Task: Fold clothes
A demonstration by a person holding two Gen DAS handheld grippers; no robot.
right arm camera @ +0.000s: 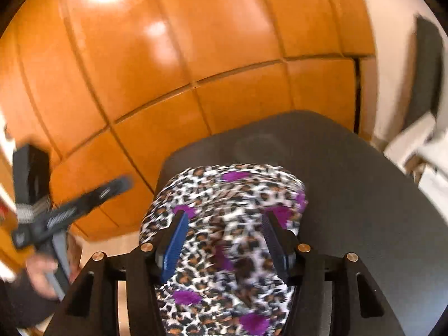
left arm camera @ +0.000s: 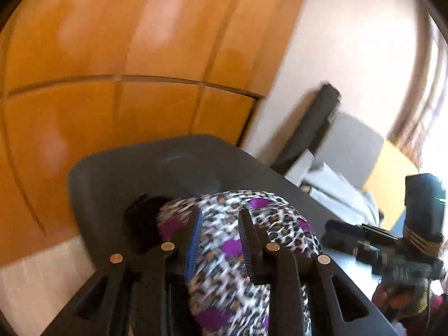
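- Left wrist view puts our left gripper [left arm camera: 219, 240] low over the leopard-print garment [left arm camera: 238, 240], which lies bunched on the dark grey table [left arm camera: 117, 173]; the fabric runs up between the two fingers, but the pads stand a little off it on both sides, so we read these tongs as parted, not pinching.
- Right wrist view shows our right gripper [right arm camera: 224, 240] over the same cloth [right arm camera: 232, 196], its jaws wider apart, the print passing between them with clear gaps at each blue pad; open too, nothing clamped.
- Both pictures are smeared by motion, so fine contact at the pad tips is hard to judge (we would not swear that no thread touches).
- We judge the step in hand to be the letting-go after a fold is laid: the garment sits as a compact, doubled mound near the table's middle.
- The next move, as we see it, calls for lifting both tongs clear without dragging the top layer, then finding a fresh edge to take for another fold or to flatten the mound.
- Only the left view shows a black lump [left arm camera: 142, 212] at the cloth's far left edge, and the pale boxes [left arm camera: 330, 179] beyond the table.
- Only the right view shows a hand [right arm camera: 42, 274] gripping the other tool's handle, against the orange cupboard doors [right arm camera: 196, 56].
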